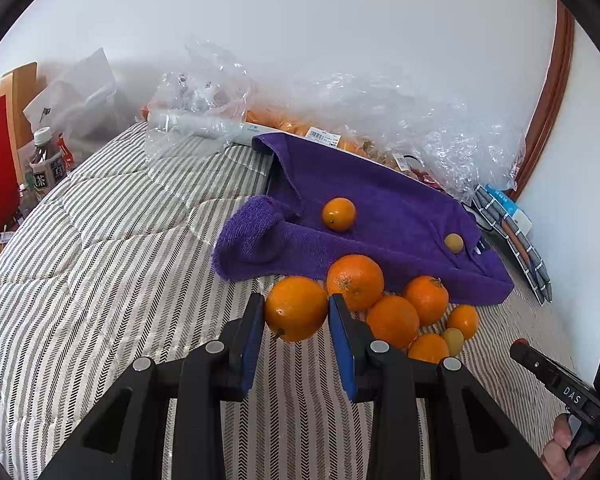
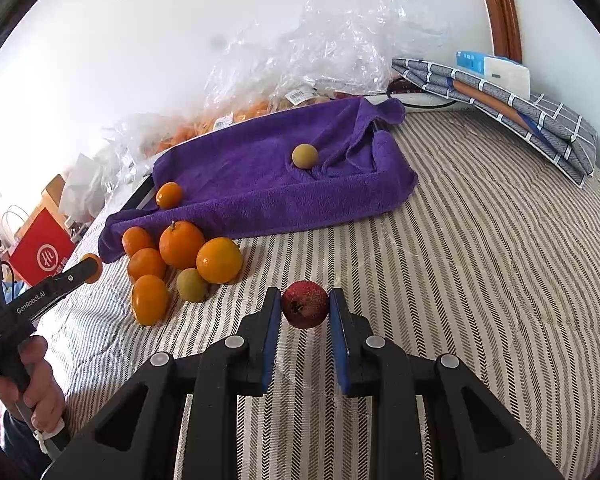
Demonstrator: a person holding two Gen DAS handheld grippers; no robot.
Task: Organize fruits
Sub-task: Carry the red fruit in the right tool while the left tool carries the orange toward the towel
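Left wrist view: the left gripper is clamped on an orange, held above the striped bed. Just beside it a pile of oranges lies against the near edge of the purple towel, which carries a small orange.

Right wrist view: the right gripper is closed on a red fruit, above the bed near its middle, apart from the pile and near the towel's edge.
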